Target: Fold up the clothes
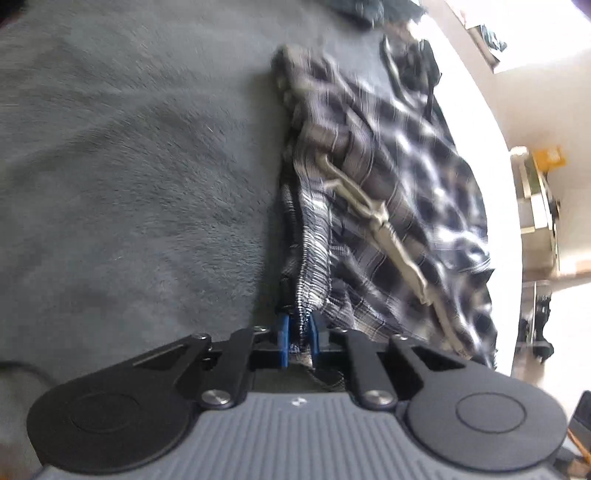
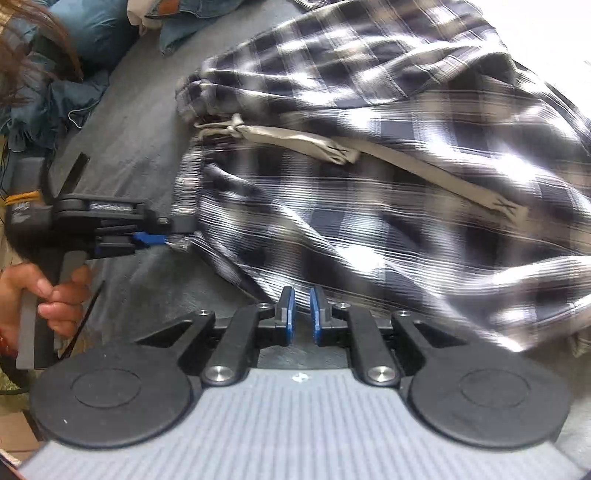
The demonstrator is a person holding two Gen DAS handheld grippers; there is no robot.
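Both tongs are built alike. Left tongs: black linkage arms, silver round screws at the pivots, two black round discs flanking a grey ribbed housing, blue pads on the fingertips. Right tongs: same black arms, silver screws, blue pads, small white mark on the grey ribbed housing. Left hand wraps a grey handle below the left tongs; possibly a red wristband, blurred.

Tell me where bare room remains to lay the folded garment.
Free: the grey fleece blanket beside the elastic waistband of the navy-white plaid trousers. Crowded: the blue denim heap and dark clothes beyond.
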